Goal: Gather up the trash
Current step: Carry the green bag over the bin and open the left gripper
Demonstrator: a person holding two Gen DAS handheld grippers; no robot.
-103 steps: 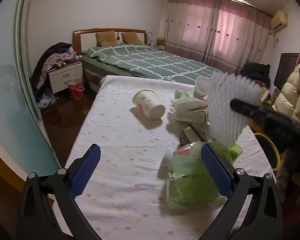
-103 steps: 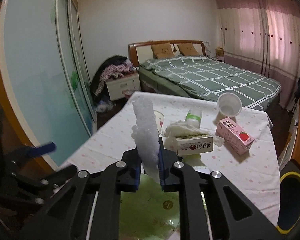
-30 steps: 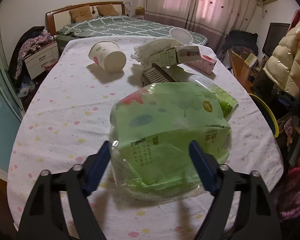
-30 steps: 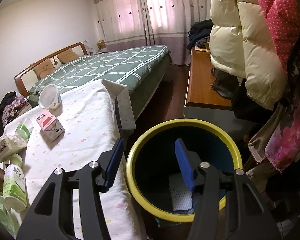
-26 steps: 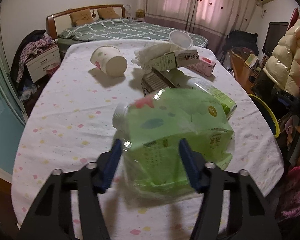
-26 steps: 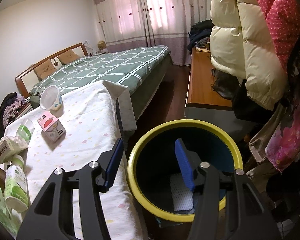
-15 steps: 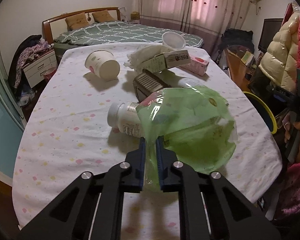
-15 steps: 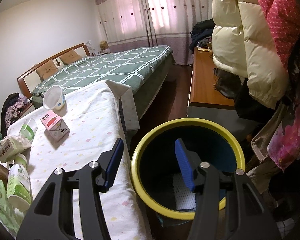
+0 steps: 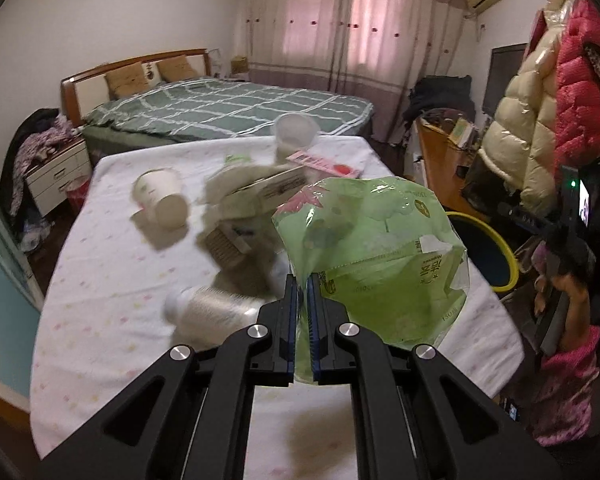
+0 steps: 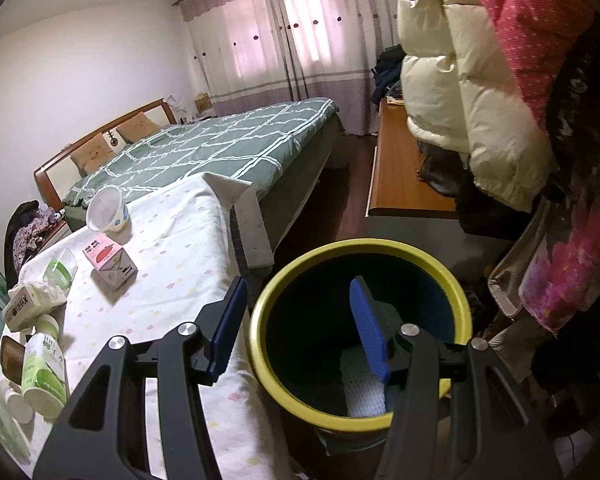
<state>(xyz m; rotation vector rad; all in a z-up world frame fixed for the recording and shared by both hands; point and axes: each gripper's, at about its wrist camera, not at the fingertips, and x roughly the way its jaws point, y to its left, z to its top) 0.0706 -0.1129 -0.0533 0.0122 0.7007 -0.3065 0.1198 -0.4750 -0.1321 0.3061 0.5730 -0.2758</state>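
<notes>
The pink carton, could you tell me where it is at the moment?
In the right wrist view the pink carton lies on the table, between the white cup and the milk box.

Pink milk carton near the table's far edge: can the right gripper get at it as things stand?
Probably yes. The right gripper is open and empty over the yellow-rimmed bin; the pink milk carton stands alone on the tablecloth, with nothing between them.

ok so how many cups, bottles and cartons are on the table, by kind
cups: 3 - paper cup, clear cup, small green-labelled cup
bottles: 2 - green bottle, white bottle
cartons: 2 - pink carton, white carton
total: 7
</notes>
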